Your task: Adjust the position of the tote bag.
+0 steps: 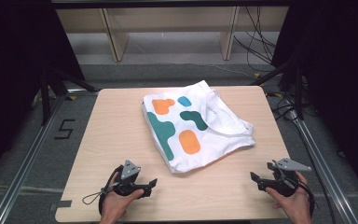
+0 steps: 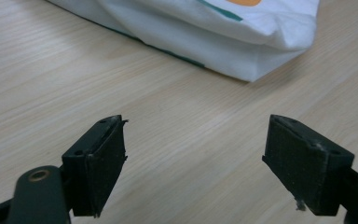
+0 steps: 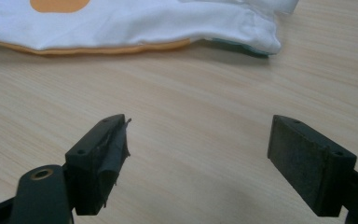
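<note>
High view: both hand-held grippers — left (image 1: 150, 183), right (image 1: 254, 177) — sitting jaws apart near bag (image 1: 196, 127) on table (image 1: 102, 135); approaching the near corners low should be giving cleaner pinches.

Your table (image 1: 121, 135) is pale wood-grain board, smooth with a soft, low sheen. The bag (image 1: 193, 128) on it is white woven cloth, matt and lightly creased, printed with flat orange and teal patches and edged with thin coloured seams. Your left gripper (image 2: 196, 154) and right gripper (image 3: 198, 156) are matt black plastic; their pads (image 3: 114, 154) look like rough, dull rubber, frayed at the edges. Each carries a grey matt plate (image 1: 130, 169).
</note>
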A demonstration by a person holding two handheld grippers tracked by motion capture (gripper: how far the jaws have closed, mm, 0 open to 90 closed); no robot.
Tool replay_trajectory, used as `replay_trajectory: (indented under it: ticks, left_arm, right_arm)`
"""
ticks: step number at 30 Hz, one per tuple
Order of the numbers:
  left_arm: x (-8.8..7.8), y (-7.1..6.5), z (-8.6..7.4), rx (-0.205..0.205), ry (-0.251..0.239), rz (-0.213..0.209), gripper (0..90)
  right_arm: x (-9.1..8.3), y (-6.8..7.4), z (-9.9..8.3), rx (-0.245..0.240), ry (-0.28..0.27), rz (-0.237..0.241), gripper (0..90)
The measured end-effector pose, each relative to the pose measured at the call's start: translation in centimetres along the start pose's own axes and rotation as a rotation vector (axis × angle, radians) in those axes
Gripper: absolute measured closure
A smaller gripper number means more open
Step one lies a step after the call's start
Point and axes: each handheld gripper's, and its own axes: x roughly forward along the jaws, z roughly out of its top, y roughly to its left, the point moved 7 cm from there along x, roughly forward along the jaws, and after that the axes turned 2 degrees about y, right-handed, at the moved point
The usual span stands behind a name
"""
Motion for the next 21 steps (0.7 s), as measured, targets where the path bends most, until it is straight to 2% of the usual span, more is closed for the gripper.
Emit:
replay_trajectory:
  ticks: [1, 2, 3, 4, 5, 6, 7, 8, 9, 10, 13, 14, 15, 16, 18, 19, 20, 21]
  left_arm:
    - [0.2, -0.3, 0.1, -0.018, -0.007, -0.009, 19.5]
    - [0.5, -0.8, 0.2, -0.034, -0.01, -0.018, 21.3]
    - [0.5, -0.8, 0.2, -0.034, -0.01, -0.018, 22.5]
    - [0.8, -1.6, 0.6, -0.028, -0.012, -0.056, 23.3]
    - [0.8, -1.6, 0.6, -0.028, -0.012, -0.056, 23.7]
    - [1.0, -2.1, 0.8, -0.034, -0.025, -0.065, 23.7]
    - [1.2, -2.4, 1.0, -0.033, -0.038, -0.072, 25.2]
    - [1.7, -3.1, 1.4, -0.054, -0.051, -0.089, 26.7]
    - [1.7, -3.1, 1.4, -0.054, -0.051, -0.089, 27.5]
    - [2.2, -3.7, 1.8, -0.067, -0.059, -0.107, 27.6]
    - [2.6, -4.0, 2.2, -0.061, -0.064, -0.124, 29.7]
    - [3.0, -4.2, 2.6, -0.073, -0.066, -0.139, 29.7]
    - [3.0, -4.2, 2.6, -0.073, -0.066, -0.139, 29.7]
    - [3.3, -4.2, 3.1, -0.097, -0.076, -0.147, 30.0]
    - [3.4, -4.1, 3.4, -0.112, -0.073, -0.155, 31.2]
    - [3.6, -4.2, 3.7, -0.143, -0.079, -0.156, 32.0]
    - [3.8, -4.0, 3.8, -0.132, -0.073, -0.156, 32.1]
    - [4.1, -4.1, 4.1, -0.147, -0.077, -0.15, 32.7]
  right_arm:
    - [0.0, -0.1, 0.0, 0.0, 0.0, -0.007, 20.9]
    - [-0.1, 0.1, -0.1, 0.046, 0.005, 0.0, 20.9]
    - [-0.1, 0.1, -0.1, 0.046, 0.005, 0.0, 20.9]
    - [0.0, -0.1, 0.0, 0.032, 0.004, -0.016, 20.9]
    - [0.0, -0.1, 0.0, 0.032, 0.004, -0.016, 20.9]
    - [0.1, -0.3, 0.0, 0.004, 0.004, -0.012, 21.0]
    - [0.0, -0.2, 0.0, 0.001, 0.015, 0.002, 21.0]
    - [-0.1, -0.1, 0.1, -0.01, 0.017, -0.001, 21.0]
    - [-0.1, -0.1, 0.1, -0.01, 0.017, -0.001, 21.0]
    - [-0.1, 0.0, 0.1, -0.016, 0.012, -0.004, 21.1]
    - [-0.1, 0.1, 0.2, -0.009, 0.01, -0.012, 21.1]
    - [-0.2, 0.4, 0.3, 0.012, 0.0, -0.011, 21.1]
    - [-0.2, 0.4, 0.3, 0.012, 0.0, -0.011, 21.1]
    - [-0.1, 0.3, 0.2, -0.012, 0.015, -0.002, 21.2]
    - [-0.1, 0.3, 0.2, -0.016, 0.018, 0.001, 21.3]
    - [-0.1, 0.4, 0.3, -0.005, 0.015, -0.001, 21.4]
    - [-0.1, 0.4, 0.4, -0.002, 0.009, 0.0, 21.5]
    - [-0.1, 0.6, 0.3, 0.019, 0.014, 0.0, 21.5]
